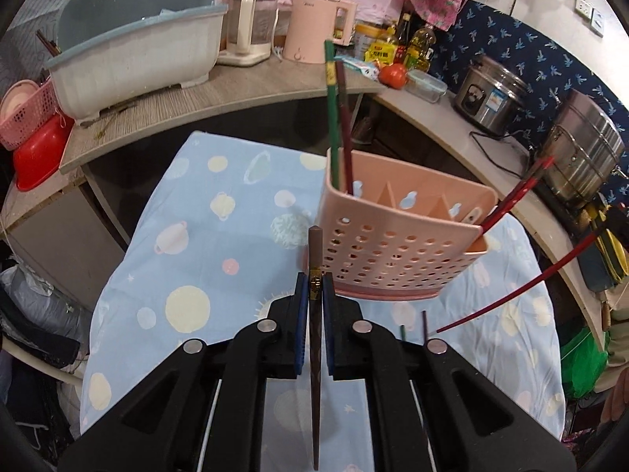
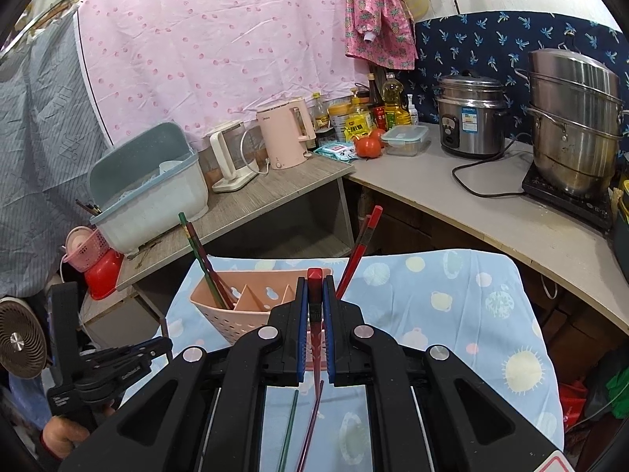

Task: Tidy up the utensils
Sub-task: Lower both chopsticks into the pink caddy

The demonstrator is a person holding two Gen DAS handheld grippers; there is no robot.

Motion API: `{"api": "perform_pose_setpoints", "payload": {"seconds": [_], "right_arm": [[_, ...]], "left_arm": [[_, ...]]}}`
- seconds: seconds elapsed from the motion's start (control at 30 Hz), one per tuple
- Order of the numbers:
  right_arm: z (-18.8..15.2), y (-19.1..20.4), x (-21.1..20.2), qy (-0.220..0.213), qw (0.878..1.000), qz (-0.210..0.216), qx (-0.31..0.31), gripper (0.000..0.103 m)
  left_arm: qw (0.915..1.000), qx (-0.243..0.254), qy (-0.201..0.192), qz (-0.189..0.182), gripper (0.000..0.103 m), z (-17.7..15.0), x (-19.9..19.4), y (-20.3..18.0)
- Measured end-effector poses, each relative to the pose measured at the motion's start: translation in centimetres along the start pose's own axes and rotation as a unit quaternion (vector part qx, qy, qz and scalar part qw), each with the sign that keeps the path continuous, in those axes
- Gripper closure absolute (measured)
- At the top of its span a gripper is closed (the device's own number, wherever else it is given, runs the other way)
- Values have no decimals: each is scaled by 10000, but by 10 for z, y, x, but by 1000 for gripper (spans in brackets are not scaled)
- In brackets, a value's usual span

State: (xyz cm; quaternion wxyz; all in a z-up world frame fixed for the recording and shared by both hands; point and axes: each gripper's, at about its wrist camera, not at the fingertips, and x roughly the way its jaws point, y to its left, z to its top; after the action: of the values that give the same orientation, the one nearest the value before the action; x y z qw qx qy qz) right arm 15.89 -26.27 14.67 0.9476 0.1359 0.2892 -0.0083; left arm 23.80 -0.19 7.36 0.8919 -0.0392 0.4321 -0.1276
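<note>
Left wrist view
left tool (image 1: 314, 287): clamped on a brown chopstick (image 1: 315, 251), held upright so its tip can drop into a slot.
holder (image 1: 397, 236): pink perforated caddy, just beyond the tool on the blue-clothed worktop (image 1: 188, 236).
sorted: green and dark red sticks (image 1: 337, 118) in the left compartment; red ones (image 1: 519, 192) lean from the right, so colours seem kept apart.

Right wrist view
right tool (image 2: 314, 299): clamped on a red chopstick (image 2: 314, 275), near the holder's right end, likely to join the reds.
loose: green stick (image 2: 289, 428) and dark red one (image 2: 310, 428) lie near on the cloth, not yet sorted.
</note>
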Motion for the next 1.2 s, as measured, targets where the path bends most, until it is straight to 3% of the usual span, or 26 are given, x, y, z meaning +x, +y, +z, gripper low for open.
{"api": "perform_pose_setpoints", "payload": {"seconds": [0.37,0.77,0.97,1.2], "right_arm": [[19,3,-19,-147,9997,173,-67,96],[72,21,-24,-583,9973,154,-408,96],[88,25,-4,-564,9974,144,-428,96],[78,24,32,-187,9991,190,-340,96]], "left_arm": [[9962,416,-718,-250,96,36,-77,-29],[9796,870,-1766,-405,96,115,-148,-77],[9762,908,-1932,-382,96,145,-141,-95],[9836,859,-1546,-365,96,142,-93,-99]]}}
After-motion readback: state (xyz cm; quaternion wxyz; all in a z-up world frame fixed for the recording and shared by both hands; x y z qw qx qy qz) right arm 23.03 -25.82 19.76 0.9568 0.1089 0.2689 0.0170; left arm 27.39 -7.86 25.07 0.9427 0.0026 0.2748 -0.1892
